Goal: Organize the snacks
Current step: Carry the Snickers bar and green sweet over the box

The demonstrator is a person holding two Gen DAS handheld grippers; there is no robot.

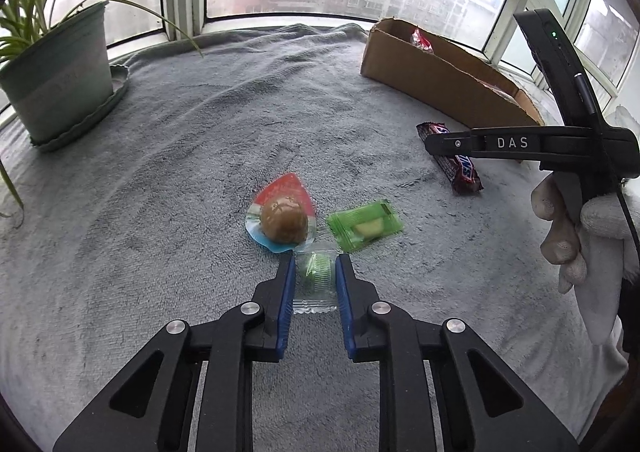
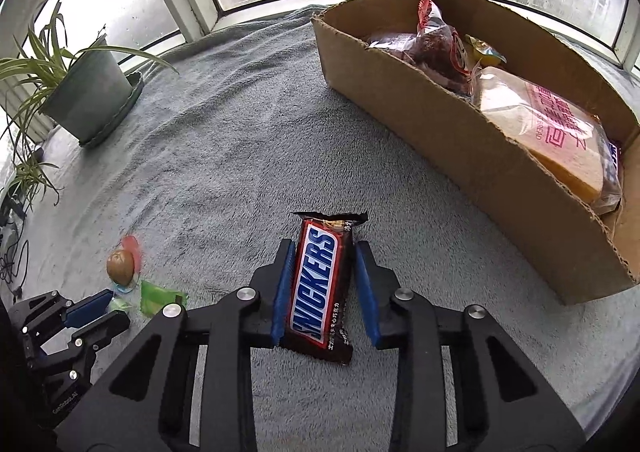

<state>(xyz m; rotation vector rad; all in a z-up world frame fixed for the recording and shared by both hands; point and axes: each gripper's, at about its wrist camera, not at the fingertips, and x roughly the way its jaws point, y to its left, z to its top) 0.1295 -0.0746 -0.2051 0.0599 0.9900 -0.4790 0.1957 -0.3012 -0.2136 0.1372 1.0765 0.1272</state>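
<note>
My left gripper (image 1: 315, 278) has its blue pads on both sides of a small clear-wrapped green snack (image 1: 316, 276) lying on the grey towel (image 1: 180, 172); the pads touch the wrapper's edges. Just beyond lie a brown round snack on a red and blue wrapper (image 1: 285, 219) and a green packet (image 1: 365, 225). My right gripper (image 2: 323, 272) straddles a Snickers bar (image 2: 320, 284) on the towel; the left pad touches it, the right pad stands slightly off. The bar also shows in the left wrist view (image 1: 460, 168). The cardboard box (image 2: 460, 132) holds bread and other bagged snacks.
A potted plant (image 1: 60, 72) in a green pot stands at the far left by the window. The box (image 1: 436, 76) lies at the far right. The left gripper shows in the right wrist view (image 2: 104, 312) at lower left.
</note>
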